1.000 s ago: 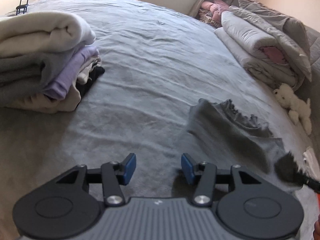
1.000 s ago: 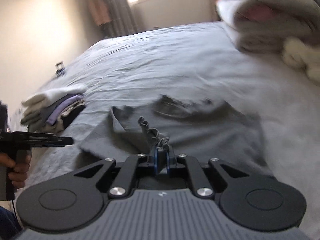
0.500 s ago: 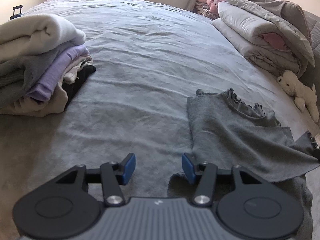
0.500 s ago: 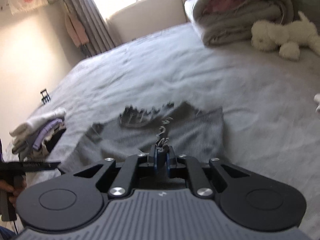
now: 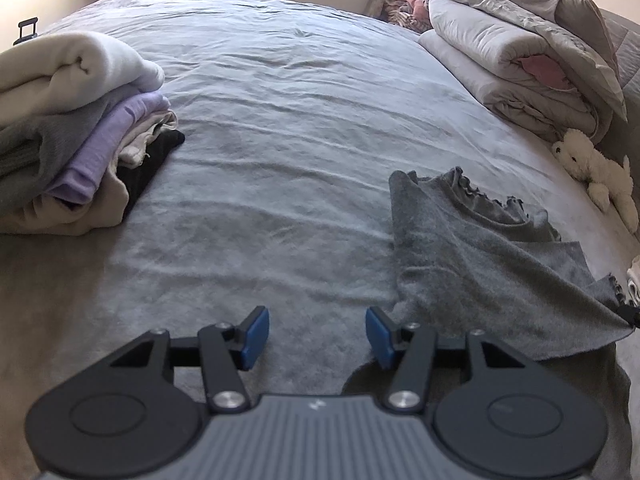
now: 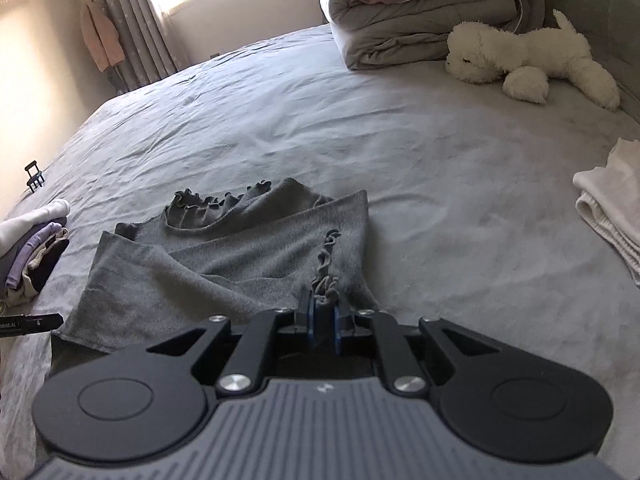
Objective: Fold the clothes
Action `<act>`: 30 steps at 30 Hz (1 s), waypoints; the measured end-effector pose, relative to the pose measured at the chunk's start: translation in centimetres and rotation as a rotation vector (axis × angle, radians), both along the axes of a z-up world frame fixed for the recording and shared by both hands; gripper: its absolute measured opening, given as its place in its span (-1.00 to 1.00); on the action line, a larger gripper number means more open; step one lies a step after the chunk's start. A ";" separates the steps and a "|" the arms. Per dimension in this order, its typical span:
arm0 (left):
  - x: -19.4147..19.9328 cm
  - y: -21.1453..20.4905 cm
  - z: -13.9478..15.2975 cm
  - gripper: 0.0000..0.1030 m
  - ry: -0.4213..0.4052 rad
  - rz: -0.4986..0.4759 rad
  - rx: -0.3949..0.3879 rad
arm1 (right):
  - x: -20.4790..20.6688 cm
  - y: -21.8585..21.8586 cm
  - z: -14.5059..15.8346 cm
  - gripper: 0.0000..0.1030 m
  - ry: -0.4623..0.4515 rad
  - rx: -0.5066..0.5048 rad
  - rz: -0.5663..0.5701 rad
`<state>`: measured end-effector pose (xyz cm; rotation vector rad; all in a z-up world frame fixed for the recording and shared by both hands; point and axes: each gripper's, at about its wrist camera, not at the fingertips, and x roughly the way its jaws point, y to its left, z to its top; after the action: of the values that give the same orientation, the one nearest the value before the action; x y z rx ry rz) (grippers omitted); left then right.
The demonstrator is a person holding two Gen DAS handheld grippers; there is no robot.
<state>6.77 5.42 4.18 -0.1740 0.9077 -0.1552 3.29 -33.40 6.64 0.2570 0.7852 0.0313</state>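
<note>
Frilled cuff of fuzzy grey knit top (image 6: 224, 264) is pinched by right gripper (image 6: 323, 316); left gripper (image 5: 317, 334) is held half-spread, empty, beside the cloth.

We are in a home bedroom. A wide bed (image 6: 360, 112) with a rumpled grey cover fills both views, folded duvets (image 6: 432, 12) are heaped at its head, and a white plush toy (image 6: 528, 56) lies beside them. Curtains (image 6: 132, 20) hang by a bright window, with what we take for a small pink garment (image 6: 100, 36) on the wall, and stacked folded clothes (image 5: 76, 140) sit on the bed.
</note>
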 end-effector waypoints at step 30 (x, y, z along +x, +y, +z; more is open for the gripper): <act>2.5 -2.7 -0.2 0.08 -0.054 -0.163 -0.110 | 2.5 -1.2 1.1 -0.87 -0.059 -0.030 0.019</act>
<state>9.25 2.73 3.99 -0.1968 0.8598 -0.3597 5.74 -34.65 7.70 0.2192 0.7287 0.0449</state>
